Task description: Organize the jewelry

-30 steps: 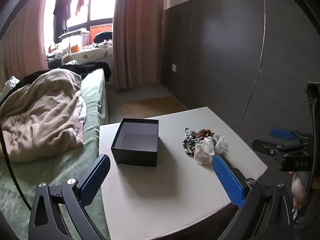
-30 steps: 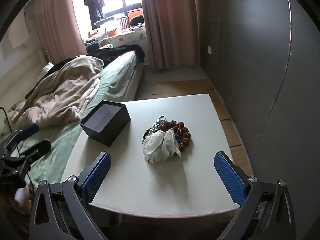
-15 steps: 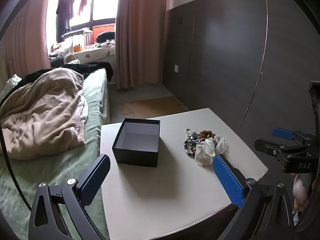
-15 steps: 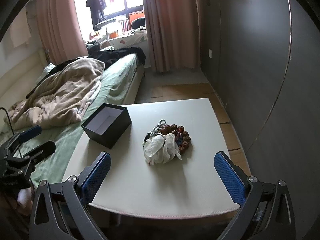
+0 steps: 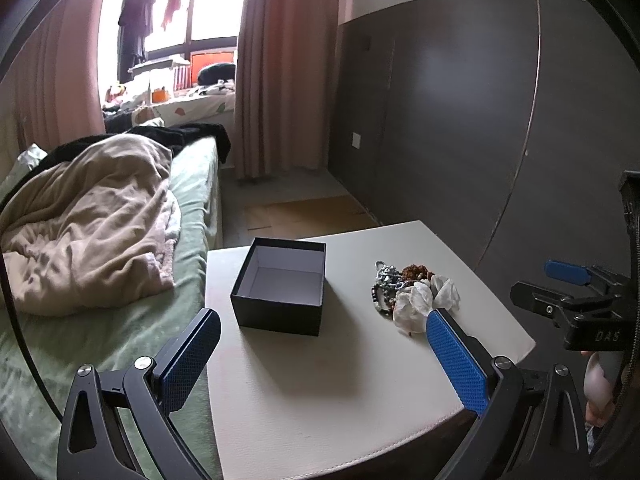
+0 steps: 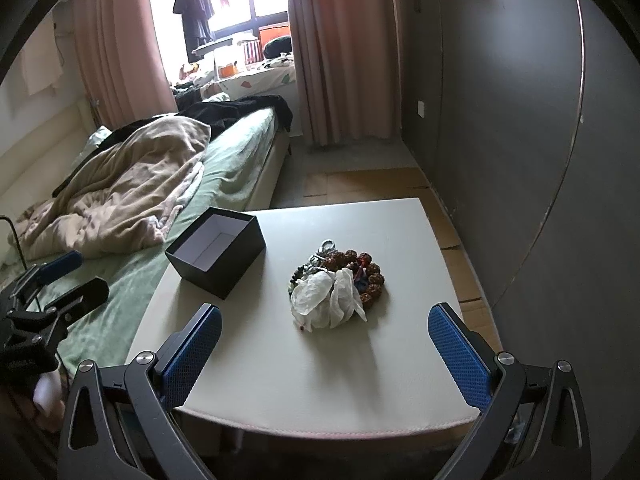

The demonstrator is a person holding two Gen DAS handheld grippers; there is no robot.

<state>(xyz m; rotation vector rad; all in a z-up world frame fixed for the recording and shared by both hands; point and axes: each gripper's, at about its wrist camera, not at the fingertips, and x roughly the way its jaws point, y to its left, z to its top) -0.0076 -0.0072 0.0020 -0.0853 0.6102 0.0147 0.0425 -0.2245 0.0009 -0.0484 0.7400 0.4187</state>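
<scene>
A black open box (image 5: 282,286) with a pale empty inside stands on the white table (image 5: 340,380); it also shows in the right wrist view (image 6: 218,250). A pile of jewelry (image 5: 412,292) lies to its right: brown bead bracelets, a metal chain and white crumpled pieces (image 6: 338,284). My left gripper (image 5: 320,344) is open and empty, held above the table's near edge in front of the box. My right gripper (image 6: 325,342) is open and empty, held near the table's front edge in front of the pile. Each gripper shows at the edge of the other's view.
A bed (image 5: 188,200) with a green sheet and a beige blanket (image 5: 88,216) touches the table's left side. A dark wall panel (image 6: 520,120) stands to the right. Pink curtains (image 5: 280,64) and a window are at the back.
Both views have risen and pulled back slightly from the table. The box and the jewelry pile have not moved. Both grippers stay open.
</scene>
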